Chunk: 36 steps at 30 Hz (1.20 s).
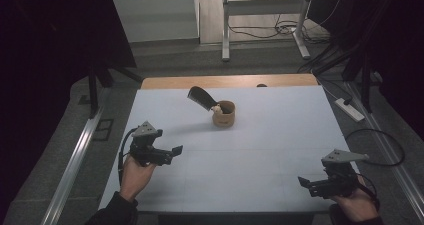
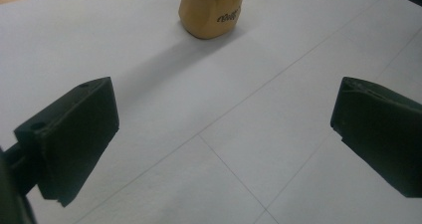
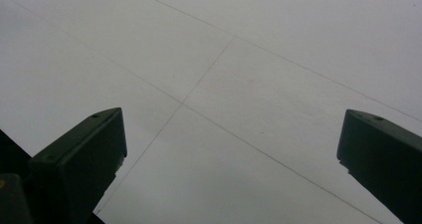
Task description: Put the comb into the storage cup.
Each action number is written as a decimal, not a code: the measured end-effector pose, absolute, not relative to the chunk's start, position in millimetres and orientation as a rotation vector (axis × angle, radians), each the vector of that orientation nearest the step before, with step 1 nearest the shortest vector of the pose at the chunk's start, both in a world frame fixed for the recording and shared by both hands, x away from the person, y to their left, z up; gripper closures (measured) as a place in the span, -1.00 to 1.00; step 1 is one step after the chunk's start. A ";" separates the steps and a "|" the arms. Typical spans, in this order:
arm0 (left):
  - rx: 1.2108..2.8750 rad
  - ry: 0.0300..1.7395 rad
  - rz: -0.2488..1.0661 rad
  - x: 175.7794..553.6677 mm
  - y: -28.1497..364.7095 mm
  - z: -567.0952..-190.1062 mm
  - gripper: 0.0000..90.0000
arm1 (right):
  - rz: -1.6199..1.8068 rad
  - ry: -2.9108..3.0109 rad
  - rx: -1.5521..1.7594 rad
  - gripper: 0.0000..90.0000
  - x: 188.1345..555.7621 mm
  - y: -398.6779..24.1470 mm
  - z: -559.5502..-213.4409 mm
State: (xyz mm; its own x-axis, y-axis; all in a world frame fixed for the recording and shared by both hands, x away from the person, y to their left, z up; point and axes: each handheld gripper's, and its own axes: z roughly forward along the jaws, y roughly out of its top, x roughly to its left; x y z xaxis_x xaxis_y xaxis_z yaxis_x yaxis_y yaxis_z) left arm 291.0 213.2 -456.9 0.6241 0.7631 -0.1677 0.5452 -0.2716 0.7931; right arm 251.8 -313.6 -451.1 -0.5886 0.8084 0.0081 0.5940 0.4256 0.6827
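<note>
A tan cup point(image 1: 223, 114) stands near the back middle of the white table point(image 1: 270, 135), with a dark spatula-like utensil point(image 1: 201, 98) leaning out of it to the left. The same cup point(image 2: 213, 10) sits at the top of the left gripper view, well ahead of the jaws. My left gripper point(image 1: 175, 151) is open at the table's left, a short way in front and left of the cup, with nothing between its jaws. My right gripper point(image 1: 303, 183) is open near the front right corner, over bare tabletop, jaws wide apart in the right gripper view.
A wooden strip point(image 1: 230, 81) runs along the table's far edge. Beyond it are grey floor, a desk frame point(image 1: 226, 30) and cables point(image 1: 280, 31). A power strip point(image 1: 350, 110) lies on the floor to the right. Dark curtains flank both sides.
</note>
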 end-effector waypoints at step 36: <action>1.953 1.099 0.327 246.7 238.8 -463.3 -1.00 | 0.929 2.362 1.204 -1.00 251.9 -312.7 -451.2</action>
State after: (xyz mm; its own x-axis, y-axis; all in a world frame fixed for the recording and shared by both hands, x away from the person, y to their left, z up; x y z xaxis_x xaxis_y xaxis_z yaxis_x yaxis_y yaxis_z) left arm 246.7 238.8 -463.3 0.5794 0.7973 -0.1690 0.5752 -0.2532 0.7778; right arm 251.9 -312.7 -451.2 -0.5877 0.8091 0.0015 0.5934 0.4298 0.6806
